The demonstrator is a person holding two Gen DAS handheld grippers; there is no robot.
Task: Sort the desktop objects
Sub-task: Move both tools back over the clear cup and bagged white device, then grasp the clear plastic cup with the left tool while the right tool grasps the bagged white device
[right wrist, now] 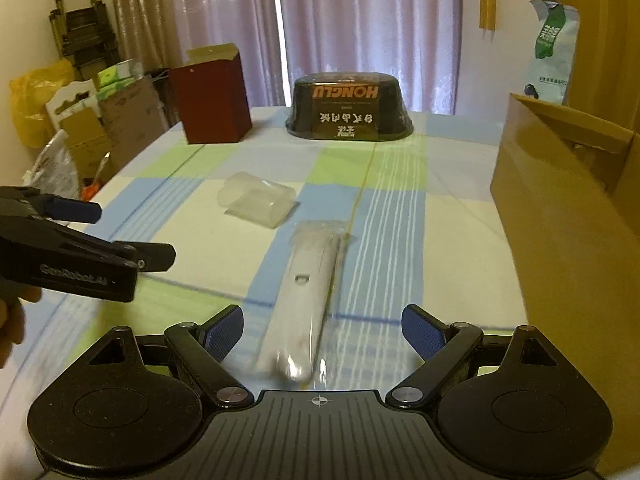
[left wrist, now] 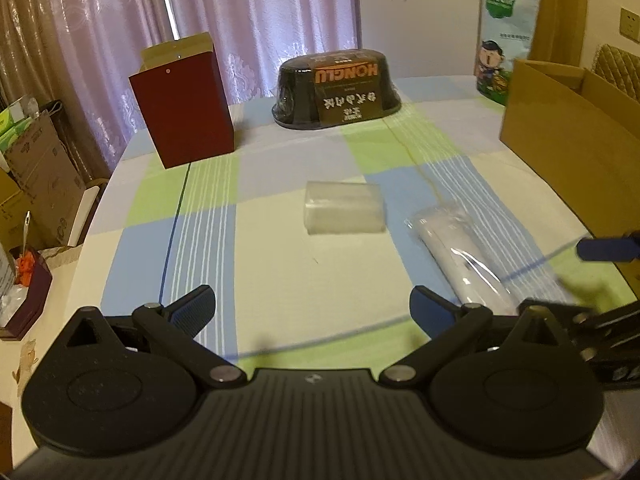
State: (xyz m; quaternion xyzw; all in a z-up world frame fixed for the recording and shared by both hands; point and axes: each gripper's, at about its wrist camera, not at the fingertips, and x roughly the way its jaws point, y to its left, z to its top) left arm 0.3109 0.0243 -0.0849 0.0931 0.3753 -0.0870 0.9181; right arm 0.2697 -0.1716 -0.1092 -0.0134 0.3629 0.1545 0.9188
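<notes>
Right gripper [right wrist: 322, 334]: blue-padded fingers spread wide, holding nothing, straddling the near end of a white device in a clear plastic sleeve [right wrist: 304, 300] that lies flat on the checked tablecloth [right wrist: 400, 208]. Left gripper [left wrist: 312, 312]: fingers likewise wide apart and empty, above bare cloth, the sleeved device just to its right and a clear plastic case [left wrist: 345, 208] lying ahead. Farther out: dark red box [left wrist: 182, 110] upright at far left, black HONGLU package [left wrist: 338, 88] at the far edge, open cardboard box [right wrist: 560, 168] on the right, printed bag [left wrist: 506, 36] standing behind it.
</notes>
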